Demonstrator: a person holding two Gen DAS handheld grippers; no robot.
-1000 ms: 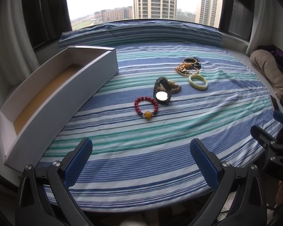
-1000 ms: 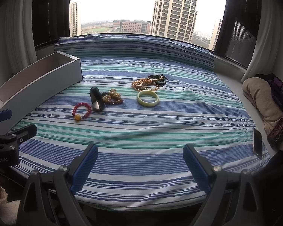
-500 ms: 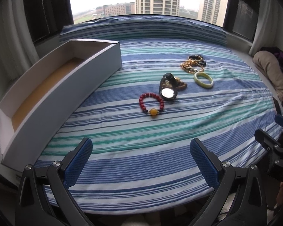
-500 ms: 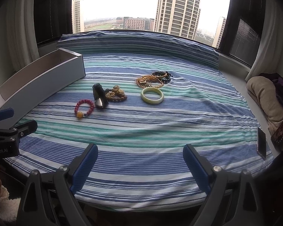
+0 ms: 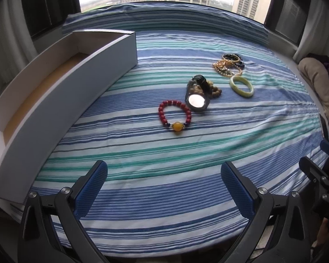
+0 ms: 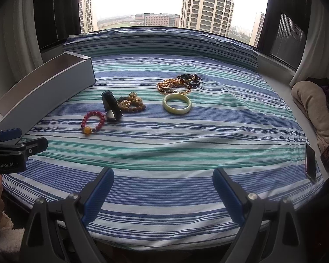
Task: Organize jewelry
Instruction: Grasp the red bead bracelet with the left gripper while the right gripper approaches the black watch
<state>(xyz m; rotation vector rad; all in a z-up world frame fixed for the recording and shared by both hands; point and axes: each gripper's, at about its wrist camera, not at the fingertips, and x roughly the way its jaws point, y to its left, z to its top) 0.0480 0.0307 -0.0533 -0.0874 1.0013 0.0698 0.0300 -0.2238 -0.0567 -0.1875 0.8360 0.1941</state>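
Note:
Jewelry lies on a striped cloth. A red bead bracelet (image 5: 174,116) (image 6: 93,121) with a yellow bead is nearest. Behind it stands a black watch (image 5: 197,95) (image 6: 111,106), leaning against brown bead bracelets (image 5: 215,89) (image 6: 131,105). A pale green bangle (image 5: 241,86) (image 6: 177,103) and a heap of gold chains (image 5: 227,68) (image 6: 174,86) with dark beads lie farther back. A long white open box (image 5: 61,87) (image 6: 43,92) sits at the left. My left gripper (image 5: 164,188) and right gripper (image 6: 163,195) are both open, low over the near edge, holding nothing.
The striped cloth (image 5: 164,153) covers a window-side ledge with a rolled striped bolster (image 6: 160,41) at the back. A beige bundle (image 6: 313,109) and a phone (image 6: 310,164) lie at the right edge. The left gripper's body (image 6: 8,153) shows in the right wrist view.
Both grippers have crept forward toward the jewelry, so the bracelets and the box look larger and closer. Nothing on the cloth has moved. Both stay open.

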